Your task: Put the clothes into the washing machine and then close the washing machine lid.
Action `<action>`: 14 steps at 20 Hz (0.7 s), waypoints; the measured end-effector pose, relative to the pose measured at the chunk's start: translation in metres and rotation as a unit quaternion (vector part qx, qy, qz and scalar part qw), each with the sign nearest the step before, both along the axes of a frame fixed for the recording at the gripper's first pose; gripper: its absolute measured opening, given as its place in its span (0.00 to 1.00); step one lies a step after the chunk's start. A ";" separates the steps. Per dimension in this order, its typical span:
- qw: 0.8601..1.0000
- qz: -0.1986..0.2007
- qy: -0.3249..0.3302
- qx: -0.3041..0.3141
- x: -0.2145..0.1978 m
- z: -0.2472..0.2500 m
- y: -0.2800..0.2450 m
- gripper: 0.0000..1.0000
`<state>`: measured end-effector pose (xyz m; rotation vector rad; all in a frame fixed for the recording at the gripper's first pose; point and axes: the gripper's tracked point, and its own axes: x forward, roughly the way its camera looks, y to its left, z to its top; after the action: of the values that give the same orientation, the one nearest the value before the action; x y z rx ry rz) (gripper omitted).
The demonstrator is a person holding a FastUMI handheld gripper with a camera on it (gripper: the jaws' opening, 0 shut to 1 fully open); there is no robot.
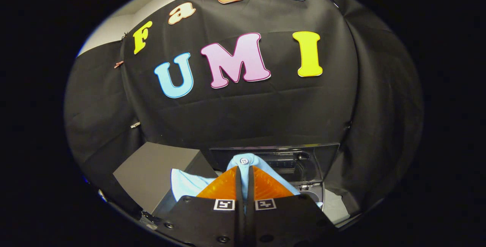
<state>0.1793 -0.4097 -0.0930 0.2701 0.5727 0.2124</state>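
Observation:
A light blue garment (186,184) with a white button hangs from my gripper (244,171), whose two fingers are pressed together on a fold of its cloth. The rest of the garment droops to the left below the fingers. Just beyond the fingers stands the washing machine (303,186), its dark lid (281,155) raised upright at the back. Part of the round drum opening (314,195) shows to the right of the fingers. The gripper holds the cloth above the machine's front-left side.
A grey box (155,171) stands to the left of the washing machine, close to the hanging cloth. Black cloth walls close the booth behind and on both sides. A pale surface (336,207) lies to the right of the machine.

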 end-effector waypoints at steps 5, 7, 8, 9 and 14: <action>1.000 0.002 0.004 -0.020 0.002 -0.015 -0.007 0.05; 1.000 0.004 0.004 -0.027 0.005 -0.019 -0.012 0.05; 0.999 0.005 0.009 -0.031 0.004 -0.026 -0.014 0.05; 0.999 0.005 0.015 -0.034 0.004 -0.032 -0.016 0.05; 0.997 0.007 0.065 -0.043 -0.004 -0.085 -0.011 0.05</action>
<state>0.1754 -0.4209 -0.1785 0.1986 0.7116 0.1834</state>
